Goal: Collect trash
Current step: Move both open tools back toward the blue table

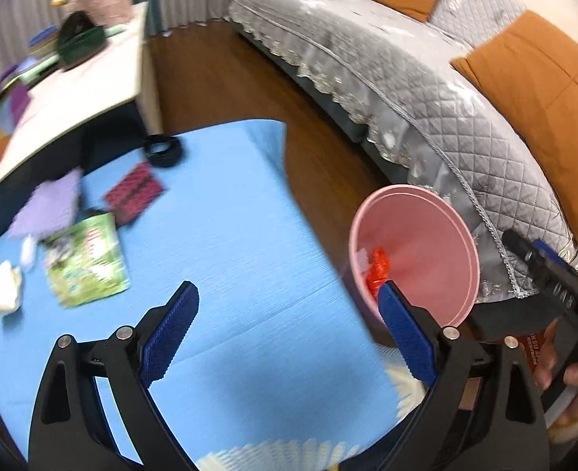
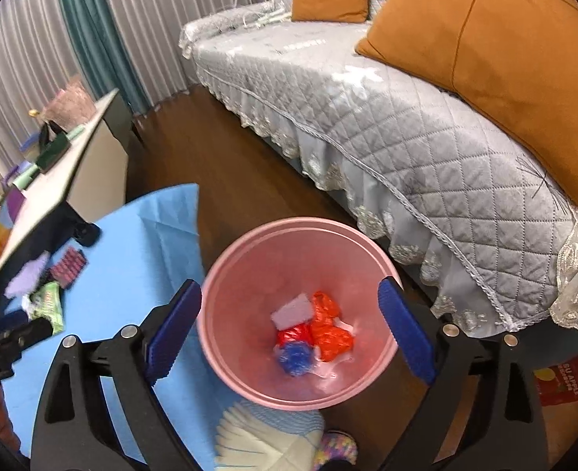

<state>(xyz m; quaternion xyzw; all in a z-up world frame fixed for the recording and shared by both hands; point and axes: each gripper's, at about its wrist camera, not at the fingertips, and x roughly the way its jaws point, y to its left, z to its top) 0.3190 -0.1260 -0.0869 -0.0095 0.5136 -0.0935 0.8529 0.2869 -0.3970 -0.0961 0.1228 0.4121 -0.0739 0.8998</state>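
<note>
Both claws, left [image 1: 289, 327] and right [image 2: 290, 329], gaped empty. I counted several scraps in the bin [image 2: 249, 243]; a green packet [image 1: 86, 263] and wrappers at nine o'clock on the mat [image 1: 230, 204] remained.

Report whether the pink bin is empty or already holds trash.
It holds trash, but is far from full. The pink bin has red wrappers, a blue scrap and a pale purple piece at its bottom.
</note>
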